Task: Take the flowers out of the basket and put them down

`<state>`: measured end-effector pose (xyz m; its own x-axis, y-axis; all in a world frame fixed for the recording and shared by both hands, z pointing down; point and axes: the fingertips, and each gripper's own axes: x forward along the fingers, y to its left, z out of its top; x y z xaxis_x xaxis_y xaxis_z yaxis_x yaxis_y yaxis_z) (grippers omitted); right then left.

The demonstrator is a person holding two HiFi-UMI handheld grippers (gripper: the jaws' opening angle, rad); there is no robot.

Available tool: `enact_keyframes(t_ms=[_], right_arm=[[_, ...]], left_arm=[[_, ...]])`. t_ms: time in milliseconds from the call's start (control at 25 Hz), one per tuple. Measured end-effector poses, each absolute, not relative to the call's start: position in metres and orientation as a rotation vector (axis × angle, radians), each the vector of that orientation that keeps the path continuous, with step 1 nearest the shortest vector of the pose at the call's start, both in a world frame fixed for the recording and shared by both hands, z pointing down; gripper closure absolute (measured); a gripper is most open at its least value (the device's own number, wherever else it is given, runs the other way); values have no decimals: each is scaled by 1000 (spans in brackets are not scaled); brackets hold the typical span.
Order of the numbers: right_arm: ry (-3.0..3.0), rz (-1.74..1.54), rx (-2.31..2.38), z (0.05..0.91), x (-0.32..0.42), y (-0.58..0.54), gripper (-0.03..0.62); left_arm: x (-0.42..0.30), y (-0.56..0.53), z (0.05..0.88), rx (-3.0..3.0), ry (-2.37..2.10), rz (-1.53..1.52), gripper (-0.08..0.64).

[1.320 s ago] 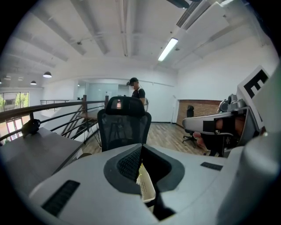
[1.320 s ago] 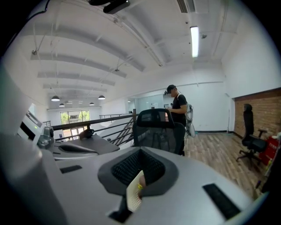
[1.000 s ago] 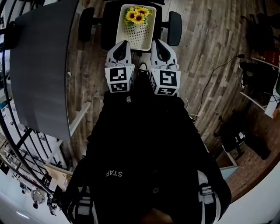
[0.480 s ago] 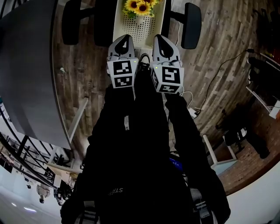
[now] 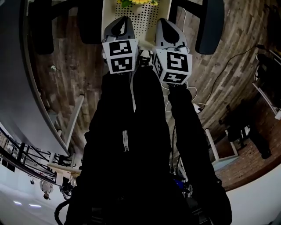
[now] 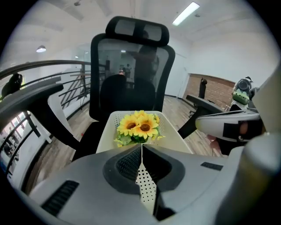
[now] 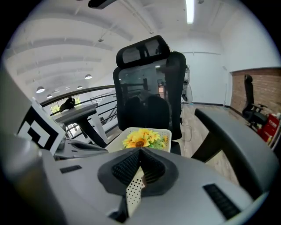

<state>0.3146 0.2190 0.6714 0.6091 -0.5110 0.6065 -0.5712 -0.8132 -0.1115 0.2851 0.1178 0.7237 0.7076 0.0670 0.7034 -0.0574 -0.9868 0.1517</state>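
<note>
A bunch of yellow sunflowers lies at the far end of a white perforated basket, which sits on the seat of a black office chair. In the head view only the flowers' lower edge shows at the top of the basket. My left gripper and right gripper hang side by side over the basket's near end, short of the flowers. Both are empty. The left gripper has its jaws closed tip to tip, and so does the right gripper, with the sunflowers beyond it.
The chair's black armrests flank the basket on both sides, and its tall backrest rises behind the flowers. A grey table stands at the left. A cable runs across the wooden floor at the right.
Both grippers have sunk together towards the basket, staying side by side and shut. The head view has closed in, so the flowers have slid to its top edge.
</note>
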Motion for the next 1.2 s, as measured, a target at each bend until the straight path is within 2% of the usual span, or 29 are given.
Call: enact_keyframes(t_ms=[520,920,1200], right_arm=[[-911,1042,2706,717,343,223,580],[-928,1059,2701,728,354,214,580],[-915,1062,2705,733,366,209,580]], left_arm=[[320,129,776,2691,38,1227,543],[326,144,828,2557,160,1368,347],[342,135,843,2608,116,1314,264]])
